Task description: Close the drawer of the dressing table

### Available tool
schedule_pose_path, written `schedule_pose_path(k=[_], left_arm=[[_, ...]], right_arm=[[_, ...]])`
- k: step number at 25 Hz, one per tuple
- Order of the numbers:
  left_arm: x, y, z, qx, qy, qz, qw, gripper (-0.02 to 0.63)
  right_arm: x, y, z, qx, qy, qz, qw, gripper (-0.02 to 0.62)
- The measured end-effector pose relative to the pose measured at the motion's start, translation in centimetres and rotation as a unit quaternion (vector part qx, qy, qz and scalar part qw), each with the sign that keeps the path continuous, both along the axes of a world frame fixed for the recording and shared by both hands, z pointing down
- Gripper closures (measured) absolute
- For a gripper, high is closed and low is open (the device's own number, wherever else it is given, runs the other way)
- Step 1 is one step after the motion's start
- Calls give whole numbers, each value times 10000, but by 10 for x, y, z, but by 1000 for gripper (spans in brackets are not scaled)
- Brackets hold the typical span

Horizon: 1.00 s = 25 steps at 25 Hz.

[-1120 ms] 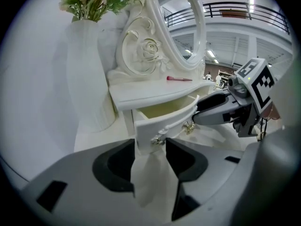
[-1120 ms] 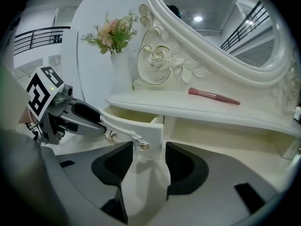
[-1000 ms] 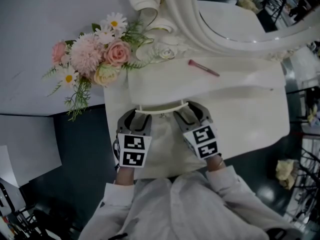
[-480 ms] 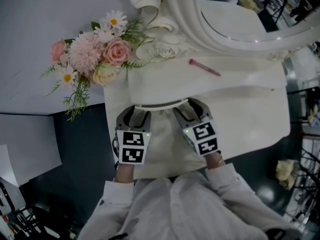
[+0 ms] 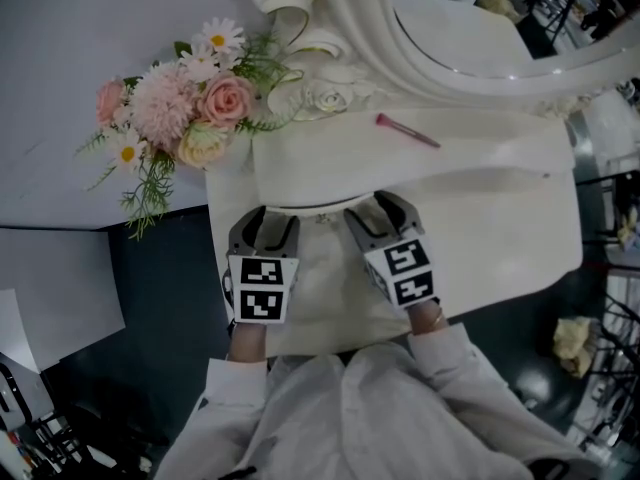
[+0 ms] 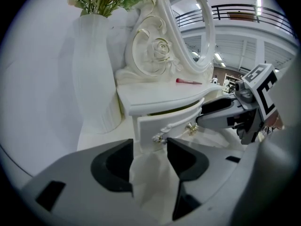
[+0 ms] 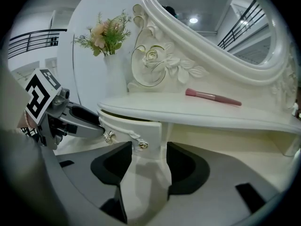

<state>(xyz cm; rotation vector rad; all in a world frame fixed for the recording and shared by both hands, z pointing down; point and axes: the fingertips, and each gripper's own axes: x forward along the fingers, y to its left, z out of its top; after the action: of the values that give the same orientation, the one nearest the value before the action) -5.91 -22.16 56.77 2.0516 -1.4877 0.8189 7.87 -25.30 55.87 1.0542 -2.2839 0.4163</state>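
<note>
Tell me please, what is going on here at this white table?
A person holds a gripper in each hand before the dressing table. The left gripper and right gripper both point at the front of its drawer, one toward each end. Their jaws are opening and grip nothing. The drawer is almost in, with a thin gap showing under the tabletop. A pink brush lies on top, untouched.

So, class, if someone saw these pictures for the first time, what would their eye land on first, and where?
Likely the pink and white flowers left of the table, beside the carved white mirror frame. Next, the left gripper and right gripper with black-and-white marker cubes, side by side at the slightly open drawer, their fingers opening with nothing held between them. A pink brush lies on the table top.
</note>
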Motion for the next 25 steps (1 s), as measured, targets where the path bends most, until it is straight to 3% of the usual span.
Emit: schedule_pose_path(k=[25], left_arm=[[-5, -24, 1, 48, -101, -3, 9999, 400]], right_arm=[[-2, -26, 3, 122, 50, 144, 9998, 388]])
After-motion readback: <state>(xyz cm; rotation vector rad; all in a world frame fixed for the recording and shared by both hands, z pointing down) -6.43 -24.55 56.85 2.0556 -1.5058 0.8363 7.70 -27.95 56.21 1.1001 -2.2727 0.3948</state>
